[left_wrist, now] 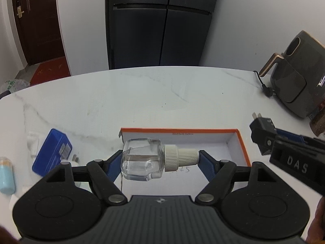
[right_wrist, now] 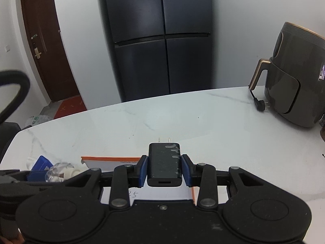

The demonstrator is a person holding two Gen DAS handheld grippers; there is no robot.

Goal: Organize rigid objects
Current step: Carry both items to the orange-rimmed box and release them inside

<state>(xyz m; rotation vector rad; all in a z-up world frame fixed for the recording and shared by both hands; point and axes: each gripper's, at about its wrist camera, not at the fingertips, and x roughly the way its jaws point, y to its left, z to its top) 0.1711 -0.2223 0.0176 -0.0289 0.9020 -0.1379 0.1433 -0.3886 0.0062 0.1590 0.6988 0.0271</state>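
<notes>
White marble table (left_wrist: 154, 93), lower frame: orange-rimmed box (left_wrist: 241, 142). Left gripper (left_wrist: 158, 160) clamps clear bottle (left_wrist: 142, 158) above box; right gripper (right_wrist: 164, 168) clamps black charger (right_wrist: 164, 163). Background: dark fridge (left_wrist: 160, 24), 1 brown door (left_wrist: 36, 20).

- Soft, even indoor light; the white table (left_wrist: 154, 89) reads bright, with a pale sheen at its middle in the right wrist view.
- The dark fridge (left_wrist: 162, 24) shows faint reflections.
- Shadows are weak.
- Fisheye bending curves the table edge and door (right_wrist: 46, 46); corners go black.
- Slight blur at the left rim.
</notes>
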